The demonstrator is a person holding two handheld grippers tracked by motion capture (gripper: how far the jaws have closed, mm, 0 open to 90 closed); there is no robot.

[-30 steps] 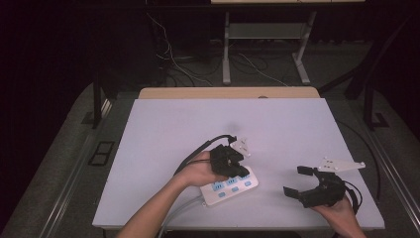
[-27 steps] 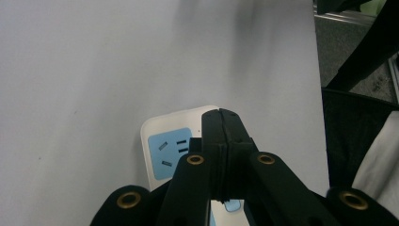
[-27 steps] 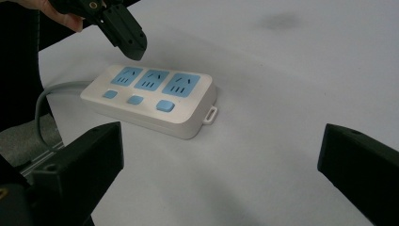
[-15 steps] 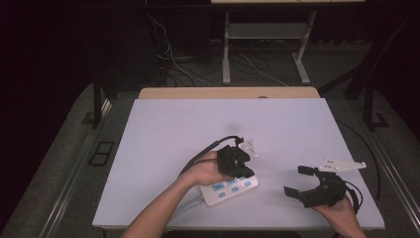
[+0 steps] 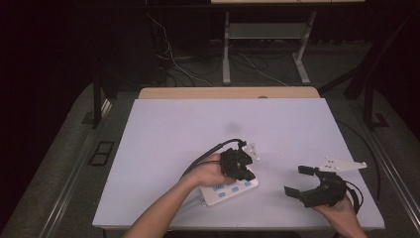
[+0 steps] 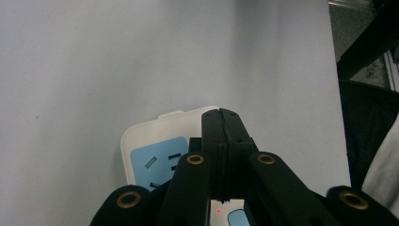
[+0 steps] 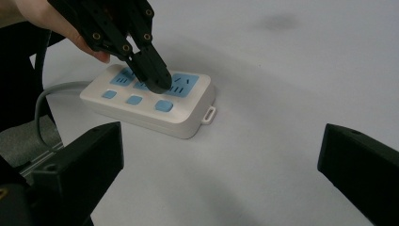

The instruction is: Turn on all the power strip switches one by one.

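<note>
The white power strip [image 5: 229, 190] lies near the front edge of the white table [image 5: 198, 124], left of centre, with wide bare surface behind it and to both sides. The right gripper view shows three blue buttons and a small tab at the strip's end, hidden from above by the left hand [image 5: 205, 171]. The left gripper [image 5: 244, 173] has its jaws pressed together, tips on or just above a blue socket, holding nothing; the right gripper [image 5: 298, 181] rests spread wide and empty, well apart.
</note>
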